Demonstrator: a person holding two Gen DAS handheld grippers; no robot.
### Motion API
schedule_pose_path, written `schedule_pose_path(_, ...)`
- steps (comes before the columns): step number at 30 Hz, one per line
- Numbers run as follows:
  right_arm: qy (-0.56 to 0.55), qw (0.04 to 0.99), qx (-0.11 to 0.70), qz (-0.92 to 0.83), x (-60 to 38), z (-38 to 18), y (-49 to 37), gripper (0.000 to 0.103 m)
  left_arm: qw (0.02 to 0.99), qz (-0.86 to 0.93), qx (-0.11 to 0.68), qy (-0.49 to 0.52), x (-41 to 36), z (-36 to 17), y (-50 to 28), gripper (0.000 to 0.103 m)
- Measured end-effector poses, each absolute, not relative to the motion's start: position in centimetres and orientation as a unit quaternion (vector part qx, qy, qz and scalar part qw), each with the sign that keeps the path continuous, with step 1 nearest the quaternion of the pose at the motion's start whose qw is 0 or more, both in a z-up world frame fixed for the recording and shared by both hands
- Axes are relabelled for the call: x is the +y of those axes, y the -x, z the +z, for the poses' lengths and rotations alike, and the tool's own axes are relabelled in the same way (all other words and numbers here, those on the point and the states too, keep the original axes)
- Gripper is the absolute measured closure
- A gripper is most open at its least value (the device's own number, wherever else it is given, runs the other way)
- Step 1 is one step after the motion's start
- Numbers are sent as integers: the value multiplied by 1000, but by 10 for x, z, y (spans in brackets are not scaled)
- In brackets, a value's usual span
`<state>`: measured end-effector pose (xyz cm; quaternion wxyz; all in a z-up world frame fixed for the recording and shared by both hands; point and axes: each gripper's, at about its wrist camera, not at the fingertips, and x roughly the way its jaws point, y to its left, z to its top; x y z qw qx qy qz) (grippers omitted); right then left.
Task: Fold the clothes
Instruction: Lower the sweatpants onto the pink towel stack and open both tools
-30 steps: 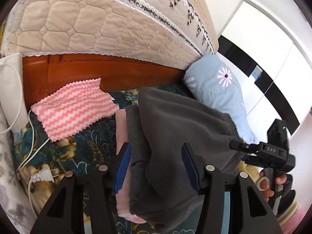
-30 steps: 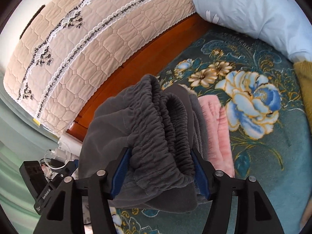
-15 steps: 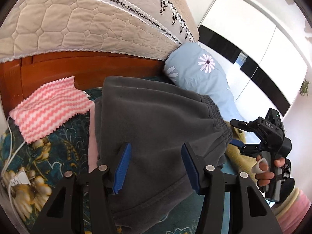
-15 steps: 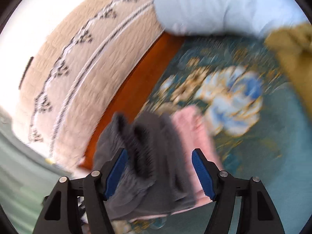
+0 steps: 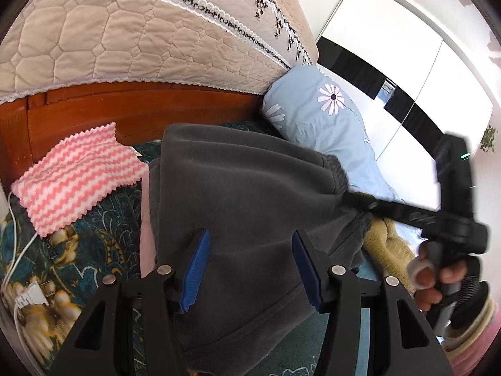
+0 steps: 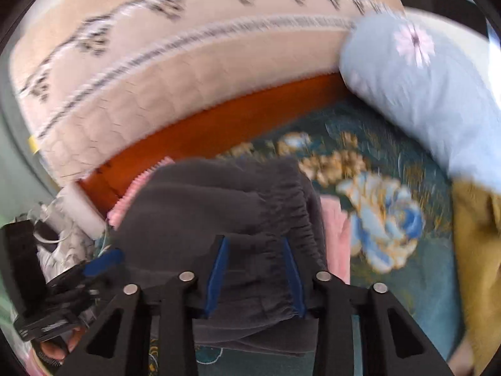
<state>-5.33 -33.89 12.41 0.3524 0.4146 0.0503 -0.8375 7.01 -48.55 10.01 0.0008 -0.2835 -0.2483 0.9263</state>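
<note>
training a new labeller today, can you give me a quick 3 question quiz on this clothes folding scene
1. True or false: the grey garment lies on top of a pink garment.
2. What lies beside the grey garment, against the wooden headboard: A) a striped cloth, B) a book, C) a shoe?
3. What is between the fingers of the right gripper?

Key: 1. True. 2. A, the pink and white striped cloth. 3. The grey garment's gathered waistband.

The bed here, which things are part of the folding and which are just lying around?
Folding: grey garment, pink garment under it, mustard garment, right gripper, left gripper.
Lying about: zigzag cloth, blue pillow, white cable.
</note>
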Motion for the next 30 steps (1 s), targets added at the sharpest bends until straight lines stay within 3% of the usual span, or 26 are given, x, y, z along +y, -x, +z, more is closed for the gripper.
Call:
schedule_pose_path(8, -453, 323, 45, -830, -347, 97, 80, 65, 24, 913, -290, 285, -499, 90, -58, 47)
schedule_pose_path(18, -389, 359, -27, -848, -309, 118, 40, 63, -33, 931, -227, 283, -469, 108, -82, 47)
schedule_pose_path(23, -335, 377, -6, -864, -278, 117, -8, 59, -45, 945, -202, 252, -429, 105, -130, 47)
schedule_pose_path(27, -339, 366, -15, -867, -259, 89, -35, 51, -44, 933, -255, 251, -414, 85, -158, 41)
schedule_pose_path(30, -363, 357, 7, -861, -257, 60, -46, 51, -89, 921, -285, 249, -407, 68, -173, 39)
